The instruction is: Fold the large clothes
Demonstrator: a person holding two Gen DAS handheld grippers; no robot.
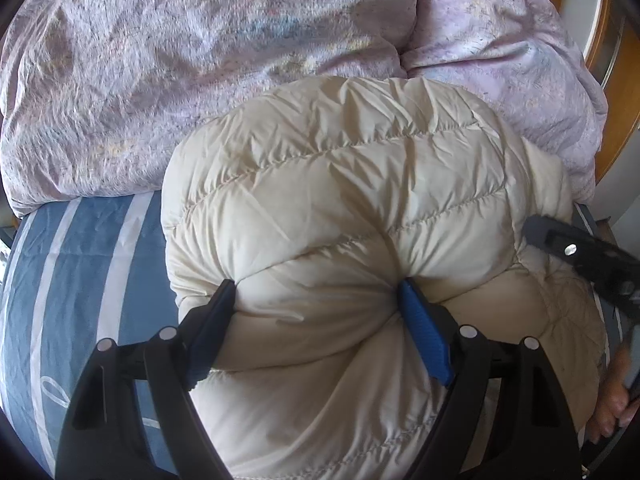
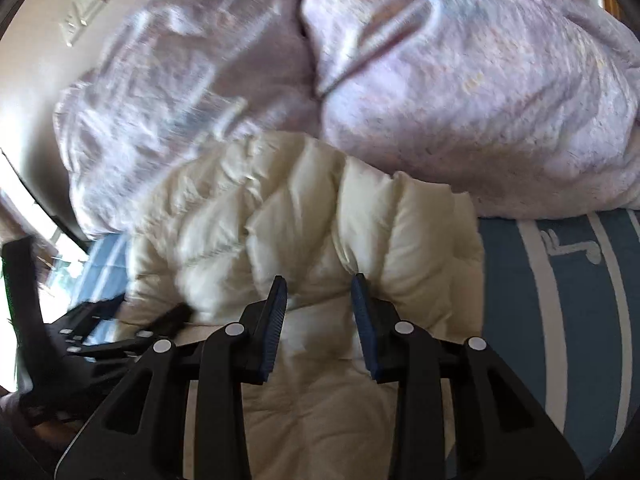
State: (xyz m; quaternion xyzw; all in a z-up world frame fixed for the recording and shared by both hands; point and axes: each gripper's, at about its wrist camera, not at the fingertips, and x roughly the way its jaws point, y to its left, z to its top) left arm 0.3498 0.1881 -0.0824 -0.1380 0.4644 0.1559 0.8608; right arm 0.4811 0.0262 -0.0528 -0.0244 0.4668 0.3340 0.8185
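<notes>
A cream quilted puffer jacket [image 1: 340, 184] lies bunched on the blue striped bed sheet [image 1: 80, 272]. My left gripper [image 1: 318, 288] is shut on a thick fold of the jacket, its blue pads pressing in from both sides. In the right wrist view the jacket [image 2: 304, 216] fills the middle, and my right gripper [image 2: 320, 282] is shut on a puffy fold at its near edge. The right gripper also shows at the right edge of the left wrist view [image 1: 580, 252]. The left gripper shows at the lower left of the right wrist view [image 2: 120, 332].
A rumpled lilac duvet [image 1: 200, 60] is piled behind the jacket, also in the right wrist view [image 2: 460, 80]. The blue sheet with white stripes [image 2: 560, 300] lies to the right. A wooden frame [image 1: 612, 92] stands at the far right. A wall [image 2: 60, 20] is at the left.
</notes>
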